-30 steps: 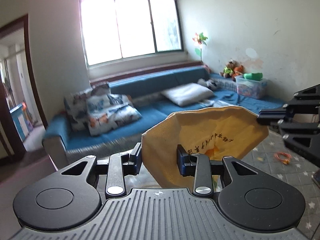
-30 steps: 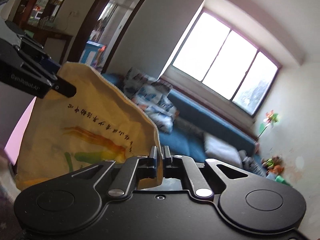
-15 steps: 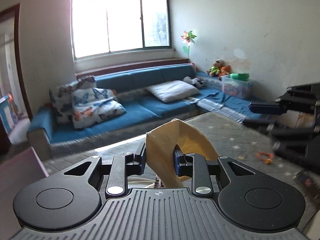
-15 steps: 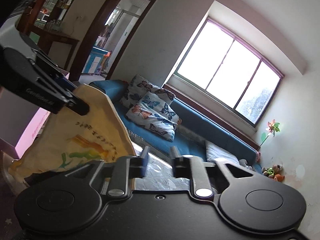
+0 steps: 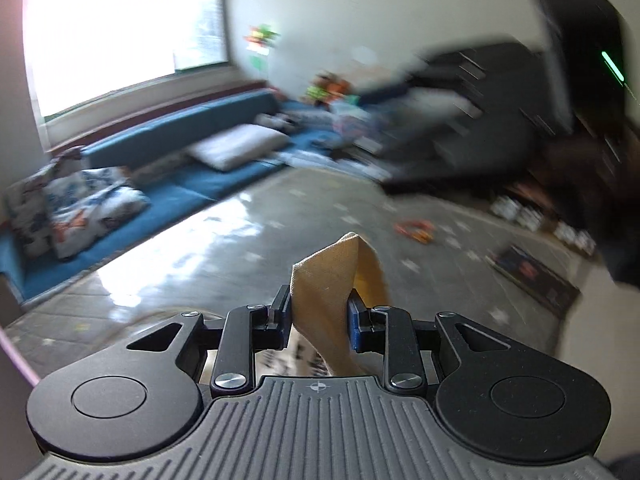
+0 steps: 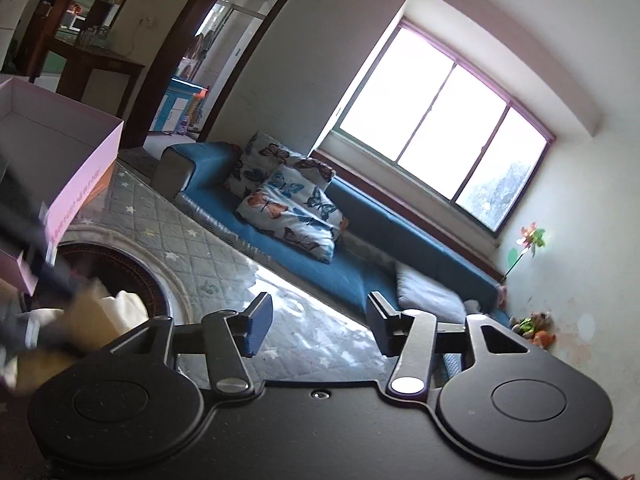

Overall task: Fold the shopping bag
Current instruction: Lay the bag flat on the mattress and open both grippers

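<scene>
Tan canvas of the shopping bag [image 5: 326, 304] is pinched between the blue-padded fingers of the left gripper [image 5: 318, 316] above the grey star-patterned floor mat [image 5: 248, 248], while the right gripper [image 6: 316, 322] is held spread wide with nothing between its fingers.

— How many bags?
— One shopping bag [image 5: 325, 300].
— Grippers?
— Two: left gripper [image 5: 318, 316], right gripper [image 6: 320, 322].
— Cushions?
— Two butterfly cushions [image 6: 294, 216], one white pillow [image 6: 430, 294], one pink box [image 6: 80, 184].
</scene>
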Tool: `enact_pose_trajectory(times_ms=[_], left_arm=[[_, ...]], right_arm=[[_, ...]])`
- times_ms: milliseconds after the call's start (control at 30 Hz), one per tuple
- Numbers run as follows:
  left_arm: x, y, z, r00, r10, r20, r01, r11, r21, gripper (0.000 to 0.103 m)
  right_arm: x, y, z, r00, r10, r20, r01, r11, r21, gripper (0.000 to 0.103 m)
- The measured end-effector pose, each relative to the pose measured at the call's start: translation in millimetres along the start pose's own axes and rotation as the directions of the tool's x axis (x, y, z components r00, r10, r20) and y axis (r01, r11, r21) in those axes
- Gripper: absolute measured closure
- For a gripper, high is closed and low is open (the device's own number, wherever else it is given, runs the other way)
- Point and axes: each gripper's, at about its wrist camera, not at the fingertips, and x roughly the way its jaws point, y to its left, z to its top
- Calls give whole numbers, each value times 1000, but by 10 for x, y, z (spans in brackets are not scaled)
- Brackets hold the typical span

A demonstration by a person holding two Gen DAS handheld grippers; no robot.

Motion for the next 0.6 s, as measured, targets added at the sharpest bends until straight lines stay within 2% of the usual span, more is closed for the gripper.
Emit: enact_pose_trajectory(times_ms=[133, 300, 433, 600], left_arm=[[26, -178, -257, 996, -61, -63, 64, 997, 38, 75], [59, -400, -579, 981, -134, -143, 146, 986, 80, 75], [51, -495, -782, 962, -183, -202, 206, 973, 99, 75], [13, -555, -977, 943, -224, -245, 256, 960, 108, 75]], right_arm=[[39, 139, -82, 999, 40, -33, -41, 999, -26, 41], [112, 350, -240, 990, 107, -90, -110, 993, -33, 37], [167, 522, -391, 974, 168, -149, -175, 984, -34, 37], [280, 787, -602, 940, 239, -243, -255, 966, -38, 37]])
